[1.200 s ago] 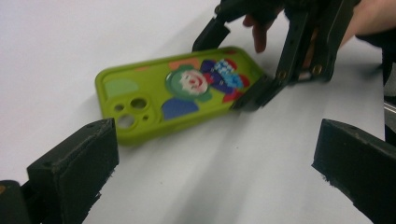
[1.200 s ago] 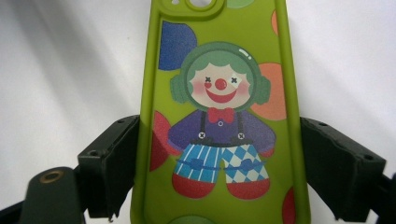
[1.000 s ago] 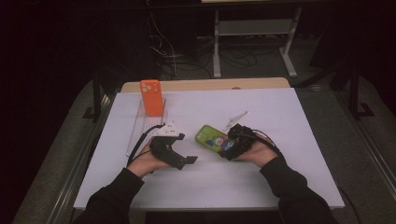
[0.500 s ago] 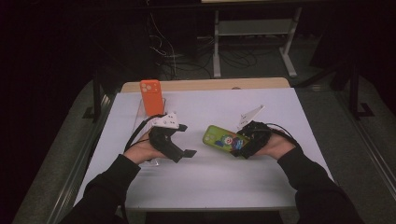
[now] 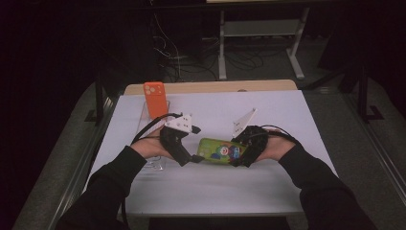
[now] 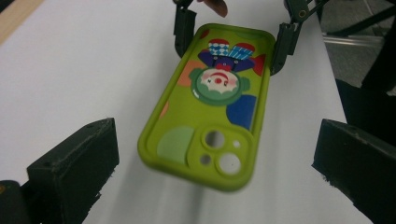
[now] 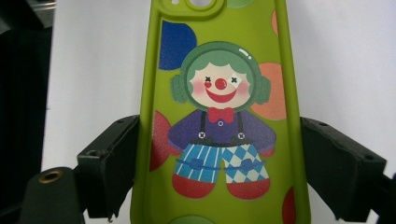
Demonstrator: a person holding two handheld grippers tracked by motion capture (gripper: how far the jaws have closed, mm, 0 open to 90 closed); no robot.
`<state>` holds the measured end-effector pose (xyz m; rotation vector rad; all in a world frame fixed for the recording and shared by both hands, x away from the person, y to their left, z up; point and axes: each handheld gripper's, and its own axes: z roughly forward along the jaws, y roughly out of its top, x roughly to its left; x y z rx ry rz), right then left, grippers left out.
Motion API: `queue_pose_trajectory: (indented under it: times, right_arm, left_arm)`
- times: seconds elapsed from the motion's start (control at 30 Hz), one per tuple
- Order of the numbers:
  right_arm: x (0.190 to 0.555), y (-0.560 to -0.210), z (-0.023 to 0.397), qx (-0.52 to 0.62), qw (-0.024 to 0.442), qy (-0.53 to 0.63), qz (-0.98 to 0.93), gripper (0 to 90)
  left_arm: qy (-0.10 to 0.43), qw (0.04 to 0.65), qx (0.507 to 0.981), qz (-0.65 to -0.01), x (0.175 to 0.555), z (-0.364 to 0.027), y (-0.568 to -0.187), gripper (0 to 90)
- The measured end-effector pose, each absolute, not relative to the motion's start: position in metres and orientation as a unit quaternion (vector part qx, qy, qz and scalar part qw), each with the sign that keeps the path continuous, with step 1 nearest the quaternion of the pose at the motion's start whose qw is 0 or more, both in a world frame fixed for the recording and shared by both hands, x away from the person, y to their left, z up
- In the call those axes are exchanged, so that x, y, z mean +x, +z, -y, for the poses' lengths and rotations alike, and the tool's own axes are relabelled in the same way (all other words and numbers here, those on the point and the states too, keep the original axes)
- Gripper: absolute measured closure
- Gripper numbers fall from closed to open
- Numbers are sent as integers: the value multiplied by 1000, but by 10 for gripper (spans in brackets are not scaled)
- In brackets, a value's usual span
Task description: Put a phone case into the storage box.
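A lime-green phone case [image 5: 218, 151] with a clown picture hangs a little above the white table cover [image 5: 287, 115]. My right gripper [image 5: 242, 153] is shut on its lower end, one jaw pressed on each long edge [image 7: 219, 158]. The case [image 7: 219, 93] runs away from that gripper towards my left gripper [image 5: 191, 158]. The left gripper [image 6: 215, 154] is open, and its wide jaws flank the camera end of the case [image 6: 210, 116] without touching it. In the left gripper view the right gripper's fingers [image 6: 184, 28] clamp the far end.
An orange phone case [image 5: 156, 98] stands upright in a clear holder [image 5: 146, 117] at the back left of the table. A wooden strip [image 5: 215, 87] runs along the far edge. Beyond the table, cables and a metal frame [image 5: 258, 33] lie in the dark.
Both hands have risen a little and drawn together. The green case has turned from a slant to lie lengthwise between the grippers, with its camera end now between the left jaws.
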<state>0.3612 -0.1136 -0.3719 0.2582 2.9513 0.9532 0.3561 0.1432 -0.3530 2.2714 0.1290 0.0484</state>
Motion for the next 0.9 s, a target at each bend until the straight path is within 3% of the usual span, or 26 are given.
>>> queue_pose_trajectory:
  times: [0.7,0.9]
  right_arm:
    - [350,-359,85,33,-6,308,-951,154]
    - [351,-358,85,20,0,314,-949,154]
  left_arm:
    - [-9,362,932,-16,349,-120,-375,0]
    - [-8,358,934,-16,349,-121,-375,94]
